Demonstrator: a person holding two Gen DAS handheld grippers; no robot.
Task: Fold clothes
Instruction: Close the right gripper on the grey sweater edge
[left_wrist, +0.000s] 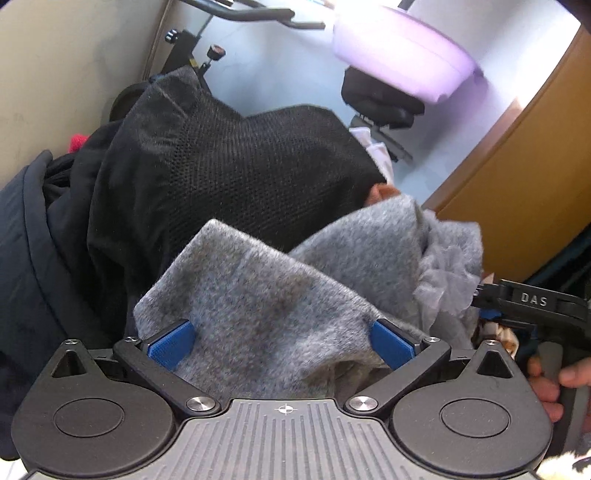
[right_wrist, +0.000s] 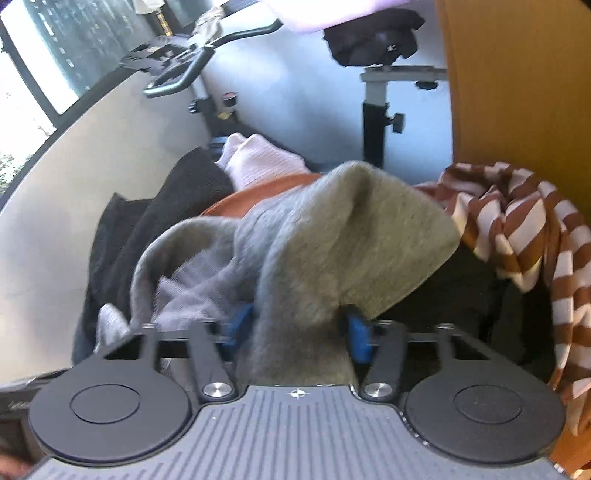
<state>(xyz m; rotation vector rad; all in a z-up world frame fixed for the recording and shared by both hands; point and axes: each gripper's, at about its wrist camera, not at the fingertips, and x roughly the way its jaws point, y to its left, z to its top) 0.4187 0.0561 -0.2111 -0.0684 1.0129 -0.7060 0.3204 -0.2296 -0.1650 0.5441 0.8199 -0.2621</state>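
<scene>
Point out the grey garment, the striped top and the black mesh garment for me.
grey garment (right_wrist: 306, 251): right wrist view, middle of its draped fold.
striped top (right_wrist: 517, 225): right wrist view, bunched upper part.
black mesh garment (left_wrist: 251, 166): left wrist view, centre of the mesh panel.

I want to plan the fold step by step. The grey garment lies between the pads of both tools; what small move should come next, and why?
Probably close the left tool on the grey garment. Its blue pads stand wide apart with the cloth draped between them, while the right tool seems to pinch the same garment.
</scene>
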